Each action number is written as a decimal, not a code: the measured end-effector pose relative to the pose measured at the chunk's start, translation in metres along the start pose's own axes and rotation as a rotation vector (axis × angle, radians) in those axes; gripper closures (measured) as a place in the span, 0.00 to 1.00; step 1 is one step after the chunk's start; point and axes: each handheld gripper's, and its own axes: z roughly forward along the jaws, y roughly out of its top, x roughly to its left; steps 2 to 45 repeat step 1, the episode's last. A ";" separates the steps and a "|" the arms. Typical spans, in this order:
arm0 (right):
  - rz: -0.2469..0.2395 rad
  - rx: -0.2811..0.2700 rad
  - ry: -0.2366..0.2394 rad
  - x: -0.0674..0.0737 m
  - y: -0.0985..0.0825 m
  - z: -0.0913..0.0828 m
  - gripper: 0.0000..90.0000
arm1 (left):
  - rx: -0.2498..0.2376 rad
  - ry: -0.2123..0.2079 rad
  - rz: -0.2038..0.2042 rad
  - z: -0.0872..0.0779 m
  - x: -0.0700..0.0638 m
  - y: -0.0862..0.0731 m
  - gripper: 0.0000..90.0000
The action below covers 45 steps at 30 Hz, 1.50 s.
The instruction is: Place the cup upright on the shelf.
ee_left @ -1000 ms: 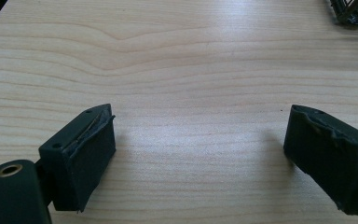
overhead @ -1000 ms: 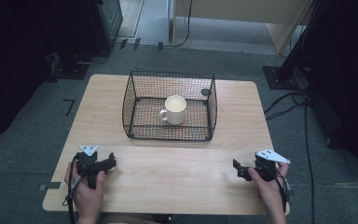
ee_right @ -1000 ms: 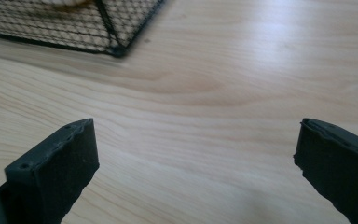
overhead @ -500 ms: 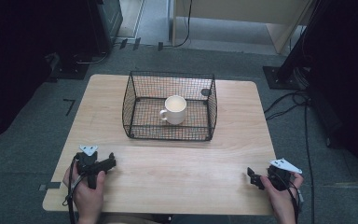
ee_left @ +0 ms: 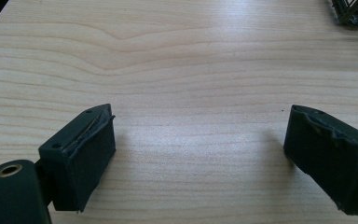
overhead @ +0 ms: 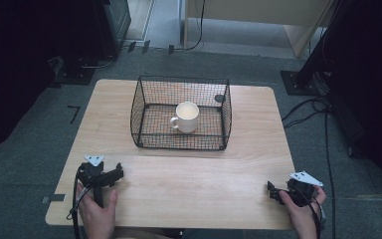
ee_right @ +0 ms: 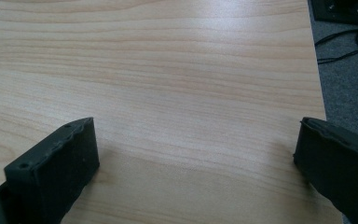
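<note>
From the high view, a pale wooden table (overhead: 189, 174) carries a black wire basket (overhead: 181, 113) toward its far side. A white mug (overhead: 186, 117) stands upright inside the basket, handle turned to the left. The left tool (overhead: 110, 175) rests on the table near its front left corner, held in a hand (overhead: 97, 211). The right tool (overhead: 273, 190) sits near the front right corner, in the other hand (overhead: 303, 214). Both are well apart from the basket.

In the left gripper view, the left tool (ee_left: 198, 149) has its jaws spread wide with bare wood between them; a corner of the basket (ee_left: 352, 11) shows at the top right.

In the right gripper view, the right tool (ee_right: 196, 163) also stands wide apart and holds nothing, close to the table's right edge, with grey floor (ee_right: 349, 70) beyond.

By my judgement nothing has begun: the mug is untouched in the basket, and the reach, the grasp and the lift all remain.
</note>
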 end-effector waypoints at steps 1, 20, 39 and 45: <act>0.000 0.000 0.000 0.000 0.000 0.000 0.00 | 0.000 0.000 0.000 0.000 0.000 0.000 0.10; 0.000 0.000 0.000 0.000 0.000 0.000 0.00 | 0.000 0.000 0.000 0.000 0.000 0.000 0.10; 0.000 0.000 0.000 0.000 0.000 0.000 0.00 | 0.000 0.000 0.000 0.000 0.000 0.000 0.10; 0.000 0.000 0.000 0.000 0.000 0.000 0.00 | 0.000 0.000 0.000 0.000 0.000 0.000 0.10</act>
